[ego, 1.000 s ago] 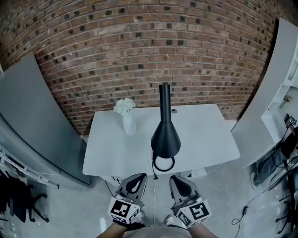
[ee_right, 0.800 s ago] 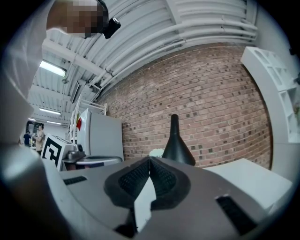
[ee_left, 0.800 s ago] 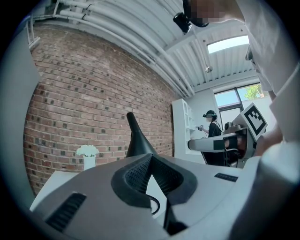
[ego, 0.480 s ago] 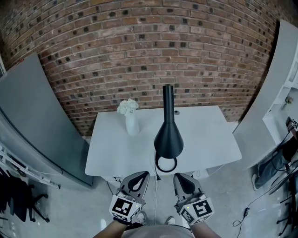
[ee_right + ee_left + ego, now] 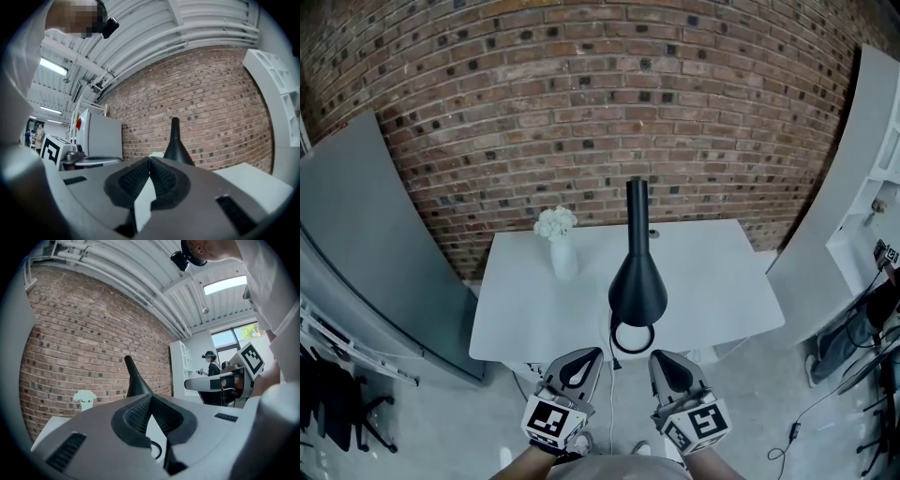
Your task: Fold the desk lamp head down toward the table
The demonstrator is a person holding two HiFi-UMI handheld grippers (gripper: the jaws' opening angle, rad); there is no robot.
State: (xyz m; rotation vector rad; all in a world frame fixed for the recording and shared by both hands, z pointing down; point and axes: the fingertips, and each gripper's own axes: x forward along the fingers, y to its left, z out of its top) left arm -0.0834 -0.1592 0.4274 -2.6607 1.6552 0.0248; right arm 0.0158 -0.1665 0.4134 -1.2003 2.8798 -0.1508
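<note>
The black desk lamp stands near the front edge of the white table, its ring base flat on the top and the narrow end of its cone-shaped head pointing up. A white vase of flowers stands to its left, nearer the brick wall. The left gripper and right gripper hover just short of the table's front edge, apart from the lamp, each with jaws clenched on nothing.
</note>
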